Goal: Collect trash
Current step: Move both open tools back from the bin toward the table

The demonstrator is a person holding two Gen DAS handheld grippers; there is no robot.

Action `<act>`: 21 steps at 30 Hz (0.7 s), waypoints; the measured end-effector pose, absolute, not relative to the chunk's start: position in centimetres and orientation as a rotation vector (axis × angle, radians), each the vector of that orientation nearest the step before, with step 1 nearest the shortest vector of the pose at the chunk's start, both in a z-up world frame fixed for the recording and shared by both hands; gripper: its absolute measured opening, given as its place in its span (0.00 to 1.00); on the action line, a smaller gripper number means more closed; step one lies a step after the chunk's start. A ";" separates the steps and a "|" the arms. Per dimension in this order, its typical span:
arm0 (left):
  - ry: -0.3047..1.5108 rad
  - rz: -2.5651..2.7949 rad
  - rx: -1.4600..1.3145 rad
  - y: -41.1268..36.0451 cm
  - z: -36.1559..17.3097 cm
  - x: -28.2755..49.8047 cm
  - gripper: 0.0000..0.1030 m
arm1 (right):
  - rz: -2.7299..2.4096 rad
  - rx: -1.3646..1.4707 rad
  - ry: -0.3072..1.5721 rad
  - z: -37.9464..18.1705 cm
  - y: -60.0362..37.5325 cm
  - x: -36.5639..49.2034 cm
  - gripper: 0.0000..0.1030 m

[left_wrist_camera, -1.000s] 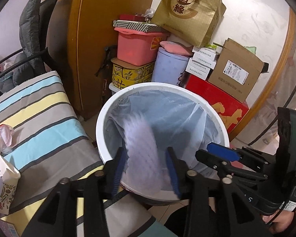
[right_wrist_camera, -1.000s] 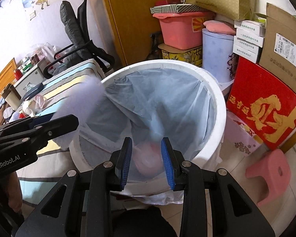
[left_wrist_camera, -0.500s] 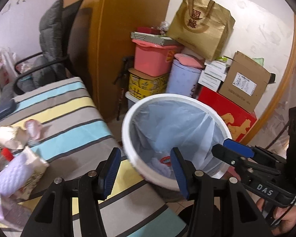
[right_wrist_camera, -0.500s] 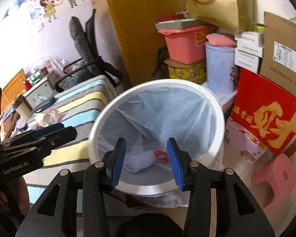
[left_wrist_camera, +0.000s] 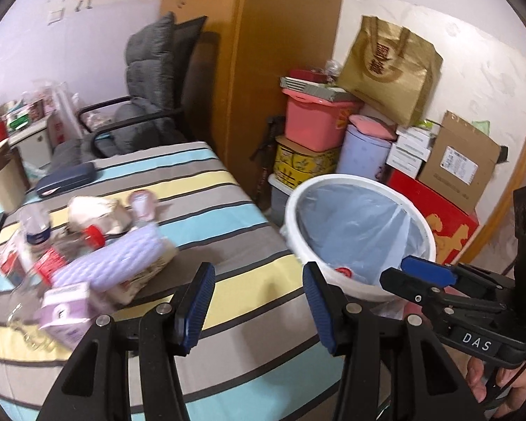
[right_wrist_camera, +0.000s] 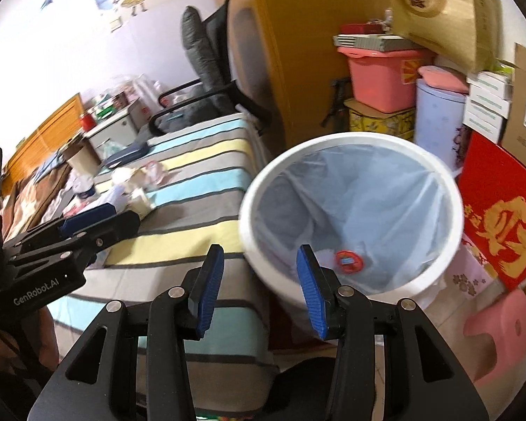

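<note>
A white trash bin (left_wrist_camera: 291,224) with a clear liner stands beside the striped table (left_wrist_camera: 228,193); it also shows in the right wrist view (right_wrist_camera: 452,245). A red-capped item (right_wrist_camera: 349,261) lies inside it. A pile of trash lies on the table at the left: a lilac quilted packet (left_wrist_camera: 112,263), a purple carton (left_wrist_camera: 66,315), a bottle (left_wrist_camera: 35,228), crumpled paper (left_wrist_camera: 98,214). My left gripper (left_wrist_camera: 259,305) is open and empty over the table's edge. My right gripper (right_wrist_camera: 259,287) is open and empty at the bin's near rim.
Stacked boxes, a pink tub (left_wrist_camera: 315,122), a lilac drum (left_wrist_camera: 363,154) and a red box (left_wrist_camera: 435,207) crowd the wall behind the bin. A grey chair (left_wrist_camera: 147,105) stands past the table. A pink stool (right_wrist_camera: 498,329) is on the floor at the right.
The lilac packet held by my left gripper a second ago dropped into the bin. Both grippers have swung left and back, away from the bin, toward the table.
</note>
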State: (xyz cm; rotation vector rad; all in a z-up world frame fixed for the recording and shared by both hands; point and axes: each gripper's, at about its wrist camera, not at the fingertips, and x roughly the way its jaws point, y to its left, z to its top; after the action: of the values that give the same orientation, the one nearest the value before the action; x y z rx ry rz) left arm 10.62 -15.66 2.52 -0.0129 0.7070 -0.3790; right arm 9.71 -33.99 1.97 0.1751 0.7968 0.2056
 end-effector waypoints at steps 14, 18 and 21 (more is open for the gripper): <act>0.701 -0.220 -0.027 -8.6 1.4 6.9 0.50 | 0.340 0.137 0.836 1.4 -28.7 9.5 0.44; 0.706 -0.187 -0.039 -7.1 1.2 6.0 0.50 | 0.373 0.143 0.846 1.3 -27.5 9.4 0.44; 0.713 -0.160 -0.062 -5.9 0.9 5.6 0.50 | 0.396 0.140 0.846 1.3 -26.7 9.5 0.44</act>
State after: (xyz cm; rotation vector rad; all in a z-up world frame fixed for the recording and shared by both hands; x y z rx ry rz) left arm 5.65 -5.87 0.88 -0.0625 0.7127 -0.1605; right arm 9.53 -26.73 1.33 0.1396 0.8463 0.3964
